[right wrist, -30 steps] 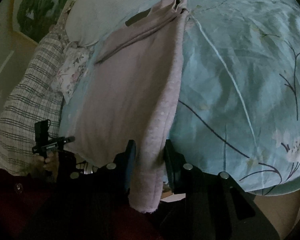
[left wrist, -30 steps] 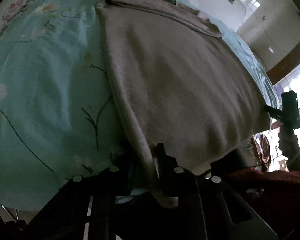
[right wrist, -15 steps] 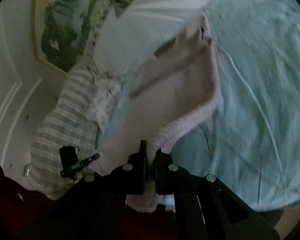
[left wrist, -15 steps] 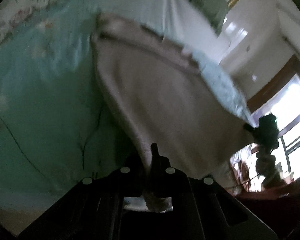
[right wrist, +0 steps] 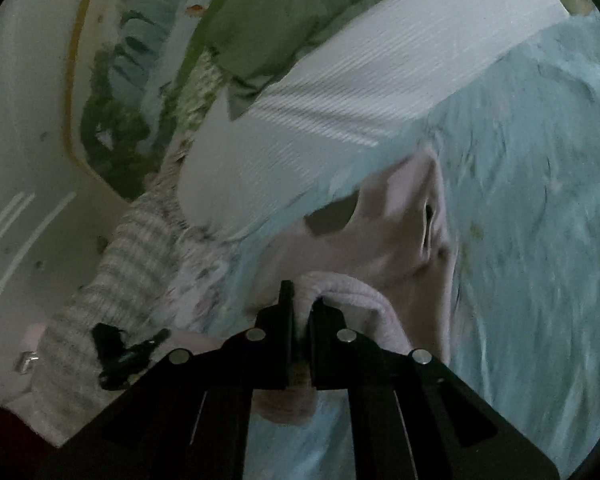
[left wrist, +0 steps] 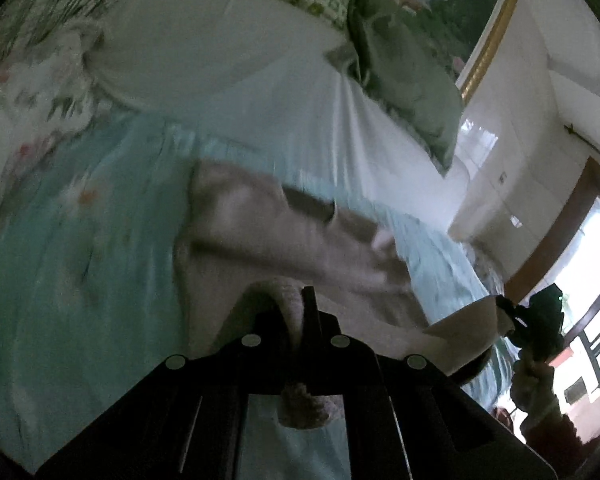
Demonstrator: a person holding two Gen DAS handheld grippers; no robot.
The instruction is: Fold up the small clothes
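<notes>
With the jaws of the left gripper (left wrist: 298,312) and right gripper (right wrist: 300,312) now clamped on the hem corners, the pink garment (left wrist: 300,236) has risen off the bed (left wrist: 80,280), folding toward 12 o'clock.

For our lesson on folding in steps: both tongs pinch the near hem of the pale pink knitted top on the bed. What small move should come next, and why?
Probably carry both hems forward, toward the collar end. The left tongs and right tongs are each shut on the pale pink knitted top, whose near edge is lifted off the light blue floral bedspread, while the far end lies flat.
</notes>
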